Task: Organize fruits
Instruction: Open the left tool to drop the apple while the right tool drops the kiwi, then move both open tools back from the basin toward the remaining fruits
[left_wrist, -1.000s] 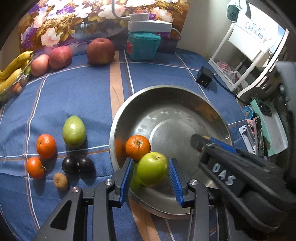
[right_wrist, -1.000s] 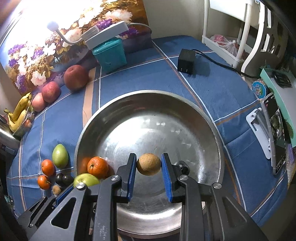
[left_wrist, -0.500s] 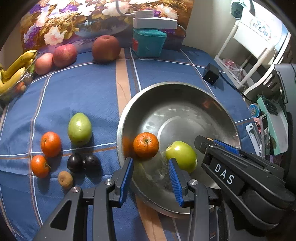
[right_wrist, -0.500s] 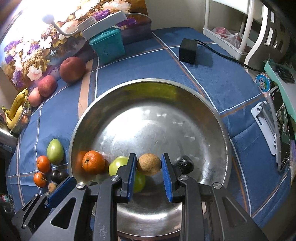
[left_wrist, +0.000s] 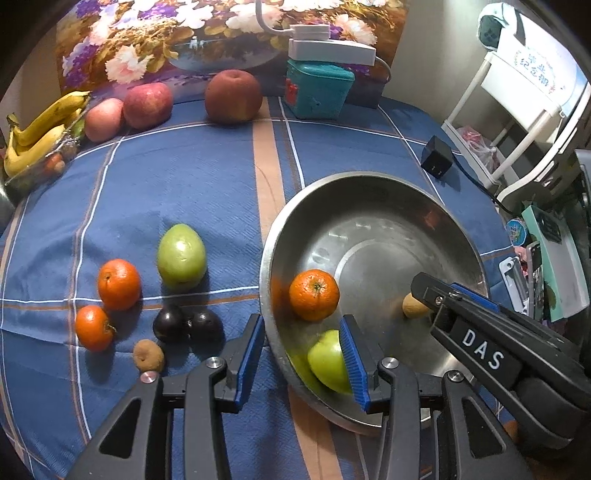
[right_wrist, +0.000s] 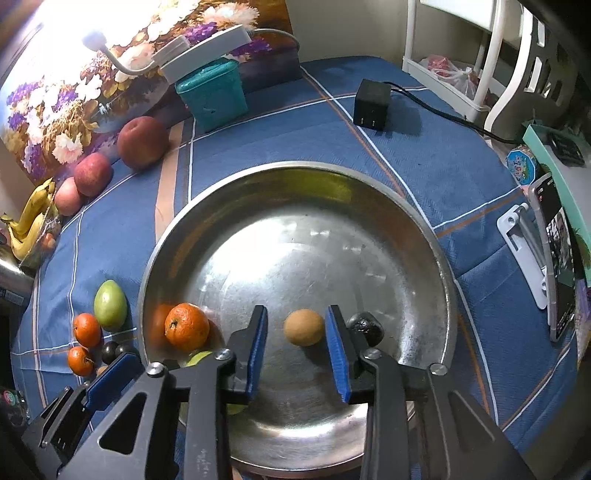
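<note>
A steel bowl (left_wrist: 454, 229) (right_wrist: 424, 229) holds an orange (left_wrist: 314, 300) (right_wrist: 186, 326), a green apple (left_wrist: 327, 363), a brown kiwi (right_wrist: 303, 327) (left_wrist: 412, 305) and a dark plum (right_wrist: 365, 326). My left gripper (left_wrist: 303, 360) is open and empty over the bowl's near left rim. My right gripper (right_wrist: 297, 347) is open, with the kiwi lying in the bowl between its fingers. On the cloth left of the bowl lie a green mango (left_wrist: 181, 256), two oranges (left_wrist: 119, 284), two dark plums (left_wrist: 188, 326) and a small kiwi (left_wrist: 148, 355).
At the back stand three red apples (left_wrist: 232, 96), bananas (left_wrist: 40, 129), a teal box (left_wrist: 317, 90) with a white lamp, and a flower picture. A black charger (left_wrist: 436, 161) and cable lie right of the bowl. A white rack and phone holder (right_wrist: 524, 254) are at the right edge.
My right gripper opened and let the kiwi down into the bowl. My left gripper let go of the green apple, which rolled in the bowl, and drew back to the left.
</note>
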